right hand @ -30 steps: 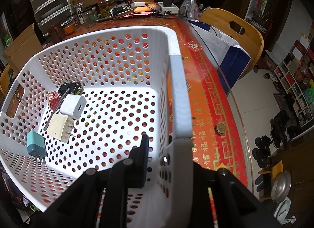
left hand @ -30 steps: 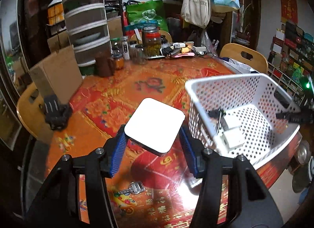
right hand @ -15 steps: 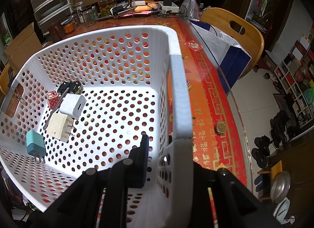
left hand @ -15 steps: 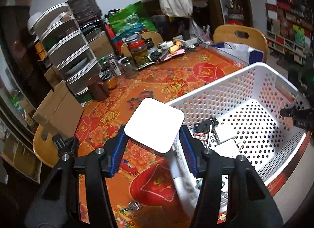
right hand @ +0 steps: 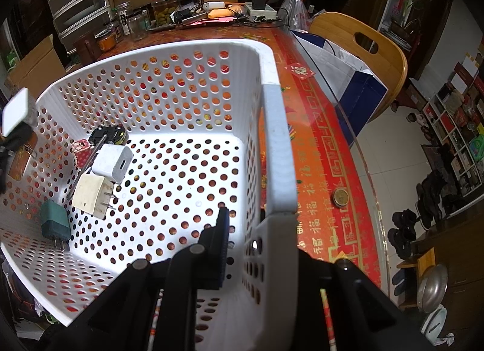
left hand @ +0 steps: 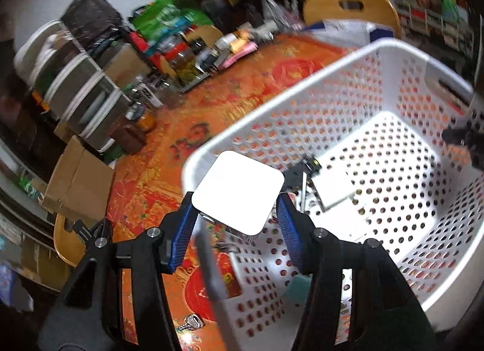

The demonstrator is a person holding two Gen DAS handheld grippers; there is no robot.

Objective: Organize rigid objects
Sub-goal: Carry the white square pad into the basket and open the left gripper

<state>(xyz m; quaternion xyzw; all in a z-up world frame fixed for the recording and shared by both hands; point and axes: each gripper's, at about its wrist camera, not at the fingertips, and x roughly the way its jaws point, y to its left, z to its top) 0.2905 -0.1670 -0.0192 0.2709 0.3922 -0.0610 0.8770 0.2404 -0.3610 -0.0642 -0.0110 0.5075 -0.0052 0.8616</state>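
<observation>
Here, largest first:
Table (right hand: 320,127): red and gold patterned cloth; it fills the middle of both views, with jars and clutter along its far edge at the top of the frames.
Basket (left hand: 357,57): white, perforated, standing on the table; it takes the right half of the left wrist view and the centre and left of the right wrist view.
Chair (right hand: 372,48): wooden, upper right of the right wrist view, beside the table's edge.
Left gripper (left hand: 236,221): bottom centre of its own view, blue pads pinching the white box on two opposite sides; it hangs over the basket's near rim.
Right gripper (right hand: 257,245): bottom centre of its own view, jaws pressed together on the basket's side wall, one finger inside, the other outside.
White box (left hand: 239,193): square with rounded corners, held in the air above the basket's rim; in the right wrist view it shows at the left edge (right hand: 15,112).
Chargers (right hand: 112,163): a white, a cream and a teal one lie on the basket floor, lower left of the right wrist view, close together.
Coin (right hand: 340,196): on the cloth, right of the basket.
Key (left hand: 192,322): on the cloth, bottom of the left wrist view, blurred.
</observation>
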